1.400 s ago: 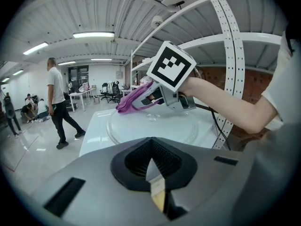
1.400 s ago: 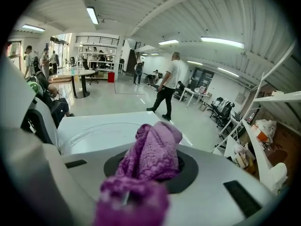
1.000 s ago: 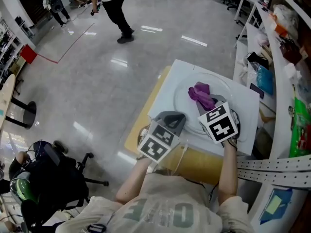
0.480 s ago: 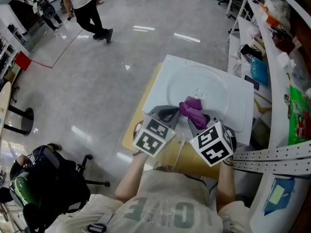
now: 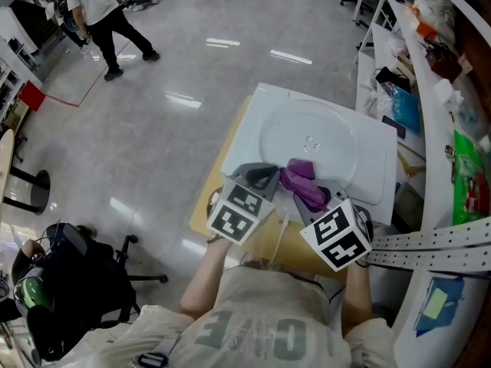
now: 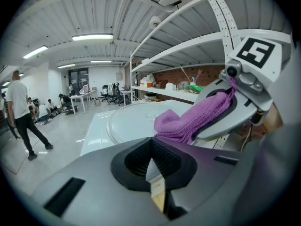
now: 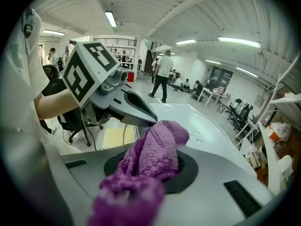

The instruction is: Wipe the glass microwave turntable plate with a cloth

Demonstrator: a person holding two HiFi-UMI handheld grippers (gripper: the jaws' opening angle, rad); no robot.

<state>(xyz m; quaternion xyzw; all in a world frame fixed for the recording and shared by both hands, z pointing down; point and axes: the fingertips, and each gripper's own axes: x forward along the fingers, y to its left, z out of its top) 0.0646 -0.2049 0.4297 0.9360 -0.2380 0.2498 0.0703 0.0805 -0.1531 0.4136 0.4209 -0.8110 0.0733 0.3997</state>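
White board (image 5: 272, 100) carries the glass turntable plate (image 5: 311, 140), which lies flat at its centre with the near rim toward the operator. Nothing holds the plate in place. The left gripper (image 5: 261, 176) sits just beside that near rim, jaws together and empty, apart from the glass. The right gripper (image 5: 311, 202) has its jaws clamped on a purple cloth (image 5: 301, 176), a bunched fold of which pokes out ahead of the jaw tips at the plate's near edge. Whether the cloth is pressing on the glass cannot be made out.

The main risk appears to be the plate itself. It is smooth glass on a smooth board with nothing bracing it, so a firm push with the cloth could spin it or slide it toward the board's edge. The bunched cloth is a second concern. Only a short wad leads the jaws, and if it drags back or pulls loose under pressure, the hard jaw tips could meet the glass and scrape or chip it.
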